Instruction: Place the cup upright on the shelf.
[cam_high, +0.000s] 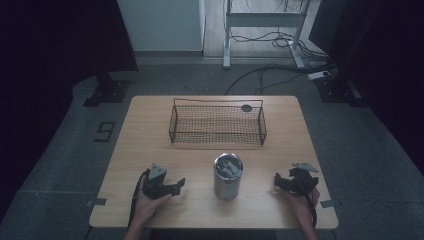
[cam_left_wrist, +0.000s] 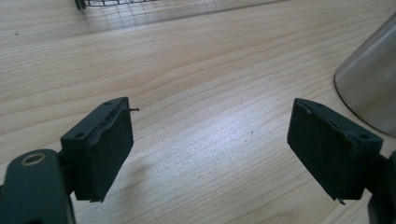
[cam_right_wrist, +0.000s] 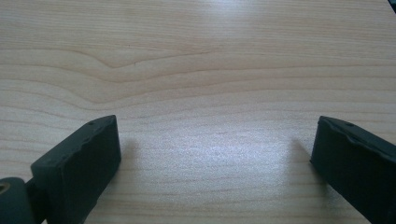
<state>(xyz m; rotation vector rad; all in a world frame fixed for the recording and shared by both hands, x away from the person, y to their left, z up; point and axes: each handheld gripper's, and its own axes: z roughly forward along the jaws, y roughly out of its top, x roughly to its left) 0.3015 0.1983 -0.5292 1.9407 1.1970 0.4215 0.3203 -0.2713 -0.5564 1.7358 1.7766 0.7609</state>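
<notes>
Cylindrical brushed-metal canister holding grey utensil-like pieces, upright at the near middle of the pale wooden table, between both tools. Black wire-mesh basket sits behind it, apparently empty, well apart.

Left gripper: jaws spread wide, nothing between them, canister wall at its right edge. Right gripper: jaws likewise wide apart over bare wood.

Likely step: reaching for the canister. Advice: approach level, straddle the wall mid-height, close squarely; smooth steel may slip, and a high grip could tip it.
</notes>
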